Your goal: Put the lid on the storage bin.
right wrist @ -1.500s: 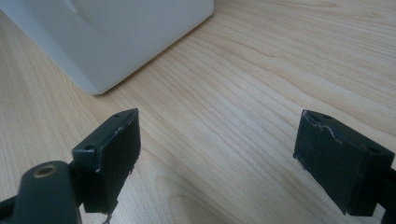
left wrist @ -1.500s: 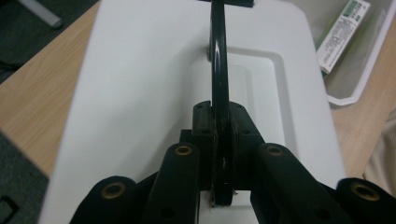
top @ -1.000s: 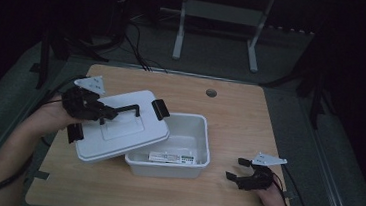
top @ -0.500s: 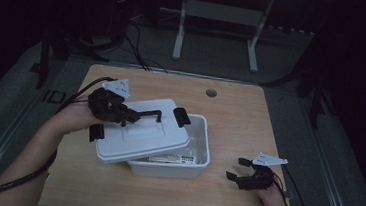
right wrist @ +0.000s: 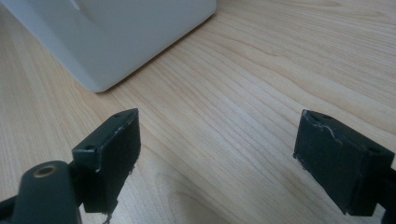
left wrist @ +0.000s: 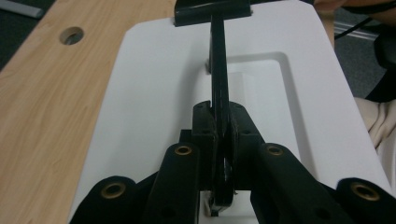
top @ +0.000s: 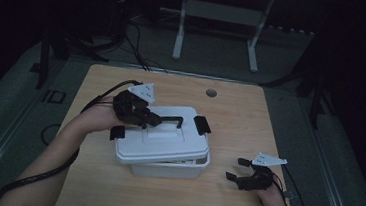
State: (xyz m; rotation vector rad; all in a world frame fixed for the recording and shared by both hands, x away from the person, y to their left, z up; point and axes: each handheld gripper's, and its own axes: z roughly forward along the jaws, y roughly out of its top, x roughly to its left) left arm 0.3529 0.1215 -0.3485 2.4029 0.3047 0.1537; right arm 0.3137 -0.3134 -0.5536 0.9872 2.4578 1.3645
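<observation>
Lid [top: 160,138] shifted over box, wooden table [top: 249,124], dark room

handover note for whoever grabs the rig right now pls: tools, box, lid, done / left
Left tool: shut on the black handle of the white lid, holding it over the white box.
Right tool: open, holding nothing, resting on the table right of the box.
Lid: over the box but tilted, a gap shows along the front edge; not seated.
Black latches at the lid ends: not fastened, as far as the high view shows.
Left: lower lid flat, release handle, probably close both latches.
</observation>
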